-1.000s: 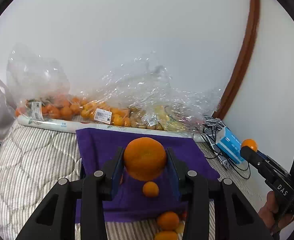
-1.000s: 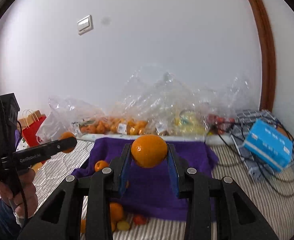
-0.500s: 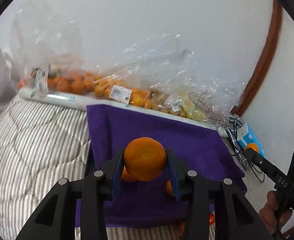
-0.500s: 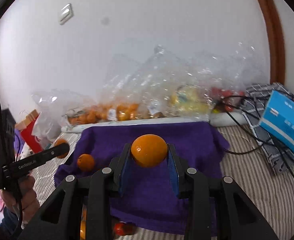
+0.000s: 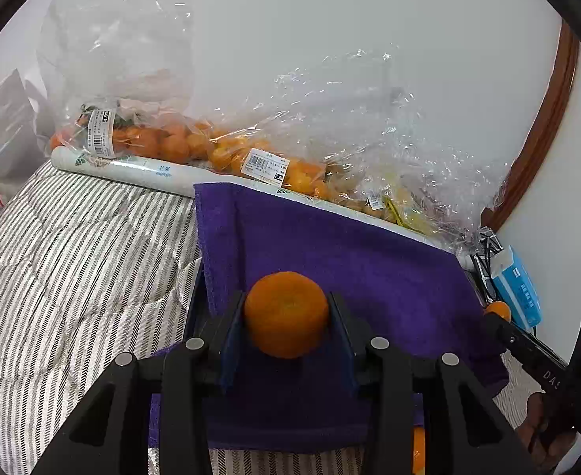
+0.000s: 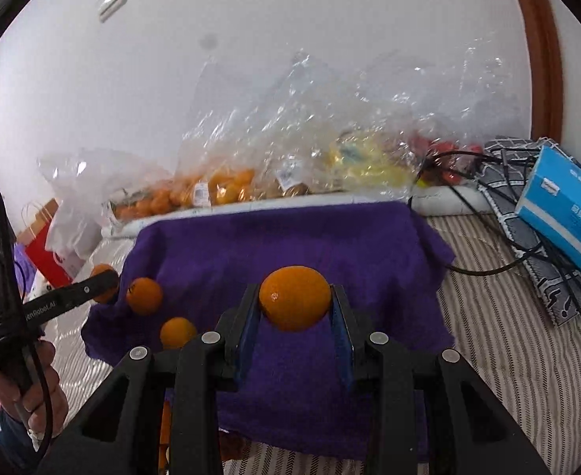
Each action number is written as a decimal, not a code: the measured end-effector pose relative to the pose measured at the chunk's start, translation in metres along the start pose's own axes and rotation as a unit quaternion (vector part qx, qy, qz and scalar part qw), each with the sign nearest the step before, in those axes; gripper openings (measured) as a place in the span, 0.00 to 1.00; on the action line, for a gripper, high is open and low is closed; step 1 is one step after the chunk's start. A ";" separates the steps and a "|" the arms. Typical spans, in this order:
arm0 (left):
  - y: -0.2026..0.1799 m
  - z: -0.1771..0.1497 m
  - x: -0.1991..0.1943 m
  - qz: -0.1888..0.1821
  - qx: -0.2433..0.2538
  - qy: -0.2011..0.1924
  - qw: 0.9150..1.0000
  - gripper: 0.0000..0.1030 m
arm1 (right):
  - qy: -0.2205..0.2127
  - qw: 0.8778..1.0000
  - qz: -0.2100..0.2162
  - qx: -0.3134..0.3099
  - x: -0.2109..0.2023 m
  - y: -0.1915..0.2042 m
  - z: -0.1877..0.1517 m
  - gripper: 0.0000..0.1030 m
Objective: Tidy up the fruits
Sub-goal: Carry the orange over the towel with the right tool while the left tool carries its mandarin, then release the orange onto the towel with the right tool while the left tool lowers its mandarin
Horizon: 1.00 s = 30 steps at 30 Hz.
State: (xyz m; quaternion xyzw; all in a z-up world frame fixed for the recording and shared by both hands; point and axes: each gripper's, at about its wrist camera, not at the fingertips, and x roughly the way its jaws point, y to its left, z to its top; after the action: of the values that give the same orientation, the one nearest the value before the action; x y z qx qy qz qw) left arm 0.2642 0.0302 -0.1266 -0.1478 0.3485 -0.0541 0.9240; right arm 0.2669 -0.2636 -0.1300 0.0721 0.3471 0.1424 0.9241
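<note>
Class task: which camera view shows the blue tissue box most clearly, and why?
The right wrist view: the blue tissue box fills the right edge, its face and printing visible, lying on black cables. The left wrist view shows only a small, distorted sliver of it at its right edge.

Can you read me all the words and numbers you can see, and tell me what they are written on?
"DAS": on the black arm of the right claw, cut off by the picture's edge.
"enRobot.AI": on the black arm of the left claw, with its start hidden.
"mango": on the white roll, small; the marks above it are too small to read.
Price stickers on the fruit bags: barcodes and numbers, too small.
Blue box: white characters, too blurred.
</note>
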 end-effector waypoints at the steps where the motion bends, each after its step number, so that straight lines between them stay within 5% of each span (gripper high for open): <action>1: 0.000 0.000 0.000 0.003 0.002 -0.001 1.000 0.38 | 0.003 1.000 -0.003 -0.002 0.002 0.001 -0.001 0.34; 30: -0.006 -0.005 0.007 0.011 0.024 0.010 1.000 0.38 | 0.051 0.995 -0.064 -0.050 0.026 0.013 -0.011 0.34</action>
State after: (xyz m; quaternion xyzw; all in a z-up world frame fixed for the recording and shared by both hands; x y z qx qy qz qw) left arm 0.2664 0.0218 -0.1324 -0.1214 0.3579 -0.0541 0.9243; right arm 0.2756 -0.2432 -0.1512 -0.0035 0.3901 0.1038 0.9149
